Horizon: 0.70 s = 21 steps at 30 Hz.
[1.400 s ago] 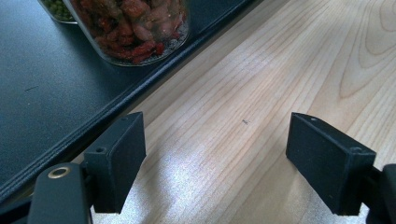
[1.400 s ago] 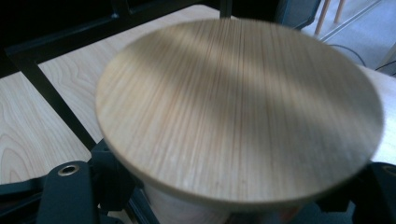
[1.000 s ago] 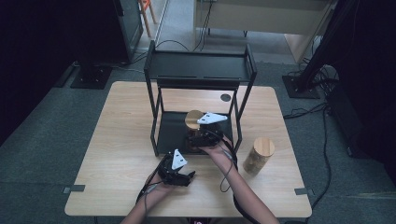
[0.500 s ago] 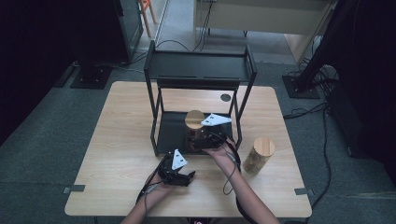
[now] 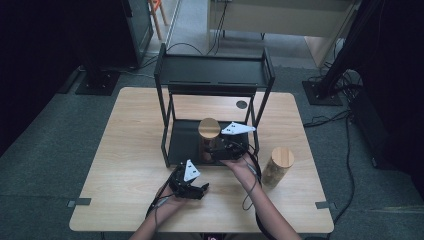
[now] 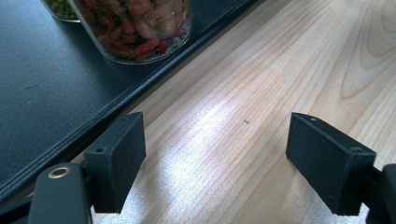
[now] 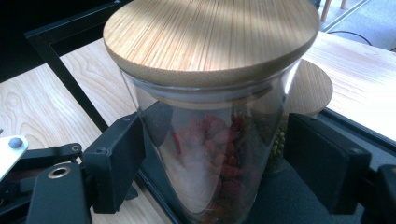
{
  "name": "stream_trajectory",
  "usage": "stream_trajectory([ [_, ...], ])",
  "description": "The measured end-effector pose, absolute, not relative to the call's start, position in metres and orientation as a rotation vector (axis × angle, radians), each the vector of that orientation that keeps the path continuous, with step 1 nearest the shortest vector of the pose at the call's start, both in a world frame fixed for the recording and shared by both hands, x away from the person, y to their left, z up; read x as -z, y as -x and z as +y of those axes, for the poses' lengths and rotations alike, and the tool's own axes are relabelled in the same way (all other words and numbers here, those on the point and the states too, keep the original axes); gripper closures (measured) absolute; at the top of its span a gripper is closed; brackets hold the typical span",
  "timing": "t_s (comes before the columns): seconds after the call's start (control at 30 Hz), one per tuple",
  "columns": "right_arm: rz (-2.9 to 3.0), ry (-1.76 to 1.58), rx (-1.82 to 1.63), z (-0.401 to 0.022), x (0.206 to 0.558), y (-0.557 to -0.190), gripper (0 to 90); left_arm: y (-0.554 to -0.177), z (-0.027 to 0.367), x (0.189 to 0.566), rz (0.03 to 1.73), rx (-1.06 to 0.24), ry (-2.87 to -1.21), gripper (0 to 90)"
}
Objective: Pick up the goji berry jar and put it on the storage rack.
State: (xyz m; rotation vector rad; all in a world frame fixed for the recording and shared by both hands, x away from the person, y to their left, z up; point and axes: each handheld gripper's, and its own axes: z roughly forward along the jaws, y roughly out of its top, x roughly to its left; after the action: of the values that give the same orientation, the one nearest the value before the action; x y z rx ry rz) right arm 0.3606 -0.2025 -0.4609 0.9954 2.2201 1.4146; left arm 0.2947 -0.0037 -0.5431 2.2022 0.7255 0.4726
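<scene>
Between the right gripper's [image 7: 215,158] fingers stands the jar of red beans [image 7: 210,116], on the rack's bottom shelf [image 5: 185,142]; they look clamped on its sides to hold it steady. Left fingers [image 6: 116,163] wait apart over the bench [image 6: 261,93].

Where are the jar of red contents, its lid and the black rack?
Jar [image 7: 210,172], right gripper view: glass wall over the red contents.
Lid [image 7: 210,37], right gripper view: middle of the wooden top.
Rack [image 5: 215,75], high view: its top shelf.
</scene>
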Motion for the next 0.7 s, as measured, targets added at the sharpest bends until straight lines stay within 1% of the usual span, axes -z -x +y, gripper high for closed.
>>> stream_trajectory([
  [0.7, 2.268, -0.97, -1.381, -0.215, 0.454, -0.353, 19.4, -0.295, -0.004, 0.543, 0.731, -0.47, -2.196, 20.2],
])
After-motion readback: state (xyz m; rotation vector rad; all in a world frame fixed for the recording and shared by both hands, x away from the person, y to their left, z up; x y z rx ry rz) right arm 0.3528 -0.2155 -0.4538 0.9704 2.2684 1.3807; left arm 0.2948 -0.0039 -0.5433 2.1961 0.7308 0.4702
